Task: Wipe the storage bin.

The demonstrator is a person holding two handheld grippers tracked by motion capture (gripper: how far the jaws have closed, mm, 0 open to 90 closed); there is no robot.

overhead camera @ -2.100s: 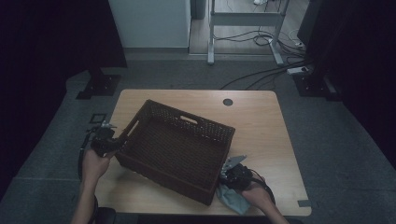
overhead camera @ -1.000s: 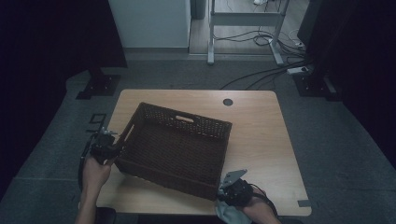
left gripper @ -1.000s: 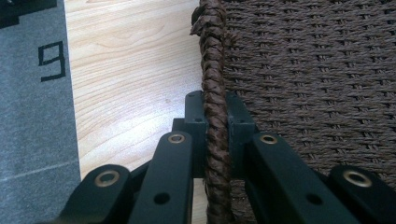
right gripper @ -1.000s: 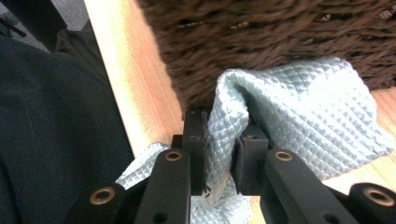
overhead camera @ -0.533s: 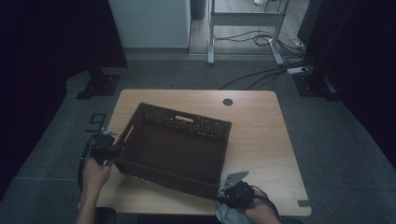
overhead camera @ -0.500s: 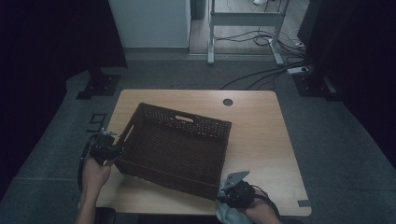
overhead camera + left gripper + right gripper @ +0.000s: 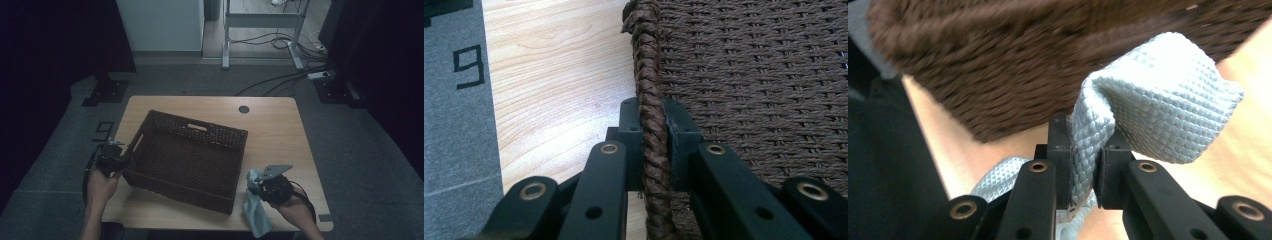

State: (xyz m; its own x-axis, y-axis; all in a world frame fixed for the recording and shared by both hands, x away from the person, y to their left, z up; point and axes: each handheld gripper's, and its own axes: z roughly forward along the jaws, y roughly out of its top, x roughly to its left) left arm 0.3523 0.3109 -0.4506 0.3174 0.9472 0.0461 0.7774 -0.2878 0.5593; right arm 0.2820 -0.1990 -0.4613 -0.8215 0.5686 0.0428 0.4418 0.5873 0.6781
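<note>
The woven brown basket (image 7: 187,157) sits on the wooden surface (image 7: 272,125), turned at an angle to the surface edges, and serves as the reference for all positions below. The left gripper (image 7: 111,160) is at the basket's left end wall, held in the person's left hand (image 7: 100,185). In the left gripper view, its fingers (image 7: 679,132) are clenched on the braided rim (image 7: 649,100) of that wall: one finger lies outside the basket, the other against the woven inner face, and the rim runs straight up between them. Pale surface and grey floor bearing a printed figure are visible beyond the outer finger. The right gripper (image 7: 270,185) is just off the basket's near right corner, held in the person's right hand (image 7: 295,212). Its fingers (image 7: 1060,155) are grasping a light blue textured cloth (image 7: 1158,115). In the right gripper view, a fold of the cloth is pinched between the two fingers, the free part bulges upward and to the right of them, and a further portion hangs below. The basket's outer wall is in the background of that view, blurred. In the high view the cloth (image 7: 257,210) hangs beside the basket's near right corner and trails toward the near edge of the surface. A dark round grommet (image 7: 243,109) is set in the surface beyond the basket's far right corner.
</note>
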